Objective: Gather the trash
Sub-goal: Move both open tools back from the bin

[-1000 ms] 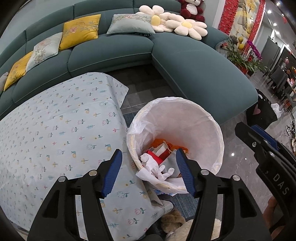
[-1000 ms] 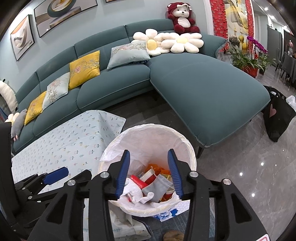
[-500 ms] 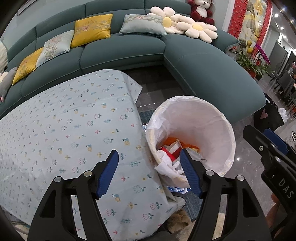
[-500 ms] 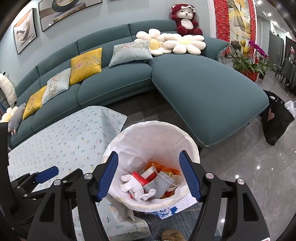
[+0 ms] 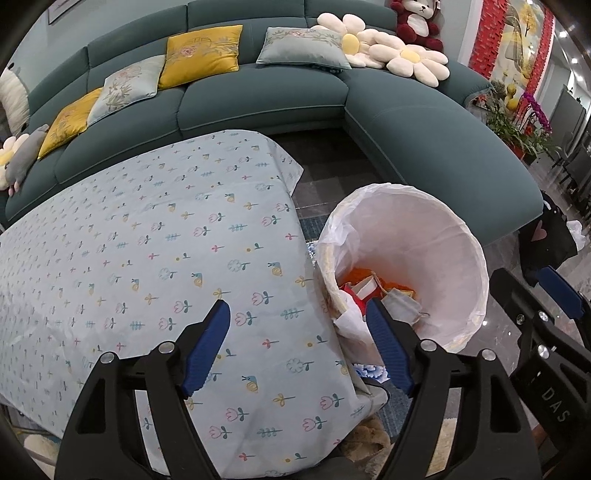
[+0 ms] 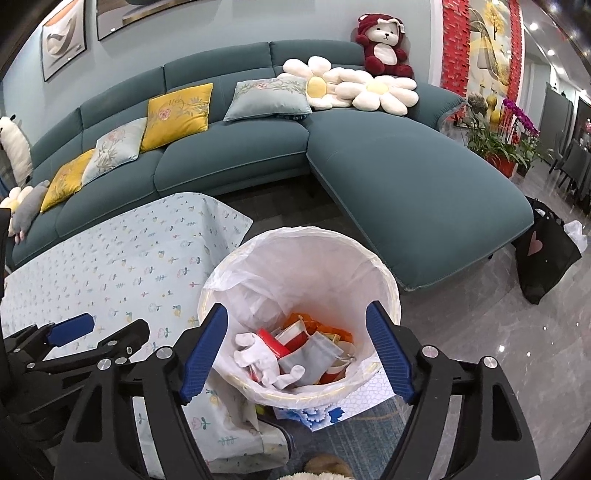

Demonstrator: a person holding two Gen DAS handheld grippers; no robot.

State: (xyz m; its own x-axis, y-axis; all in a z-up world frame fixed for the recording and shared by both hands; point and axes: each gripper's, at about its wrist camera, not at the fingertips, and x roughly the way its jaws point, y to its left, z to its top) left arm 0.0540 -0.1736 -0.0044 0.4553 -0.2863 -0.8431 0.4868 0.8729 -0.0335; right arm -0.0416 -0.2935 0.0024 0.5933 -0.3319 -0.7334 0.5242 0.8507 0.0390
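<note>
Right claw (image 6: 295, 347) angled down over bin (image 6: 388, 291), jaws just opening, empty

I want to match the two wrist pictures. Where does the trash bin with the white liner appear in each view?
Left wrist: the trash bin is right of centre, beside the flowered tablecloth.
Right wrist: the trash bin is at lower centre, behind the open right gripper.
Shared landmark: the red plush bear on the sofa back.

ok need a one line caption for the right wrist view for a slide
Right gripper, open and empty, above a lined trash bin of gloves and wrappers beside a floral-clothed table.
</note>
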